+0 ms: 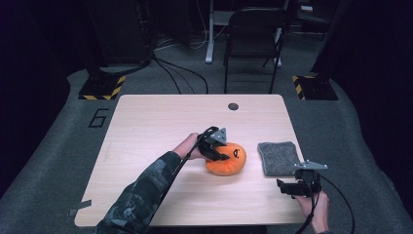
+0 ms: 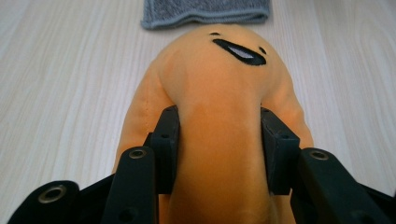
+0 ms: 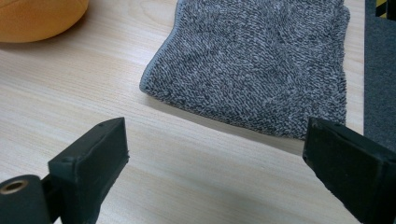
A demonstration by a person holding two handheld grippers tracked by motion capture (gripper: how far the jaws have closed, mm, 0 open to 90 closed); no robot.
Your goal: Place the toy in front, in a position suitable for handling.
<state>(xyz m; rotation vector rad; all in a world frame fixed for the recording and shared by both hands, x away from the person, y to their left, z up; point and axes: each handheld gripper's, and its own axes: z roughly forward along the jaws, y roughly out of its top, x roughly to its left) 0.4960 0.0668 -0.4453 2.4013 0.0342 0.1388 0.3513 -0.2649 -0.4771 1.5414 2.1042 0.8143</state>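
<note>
An orange plush toy (image 1: 230, 162) with a black stitched mouth lies at the middle of the wooden table (image 1: 156, 122). My left gripper (image 1: 217, 152) comes at it from the left, and its pads (image 2: 168, 140) pinch a ridge of the plush (image 2: 219, 79) between them. A folded grey towel (image 1: 278, 157) lies just right of the toy. My right gripper (image 1: 286, 187) hovers near the table's front right corner. It stands open with nothing between its jaws, facing the towel (image 3: 261, 60), with the edge of the plush (image 3: 37, 18) at the far left.
A small dark hole (image 1: 233, 106) marks the table's far side. Beyond the table stand a black chair (image 1: 253, 34) and yellow-black striped bases (image 1: 103, 88) with cables on the grey carpet. The table's right edge (image 3: 364, 70) runs close beside the towel.
</note>
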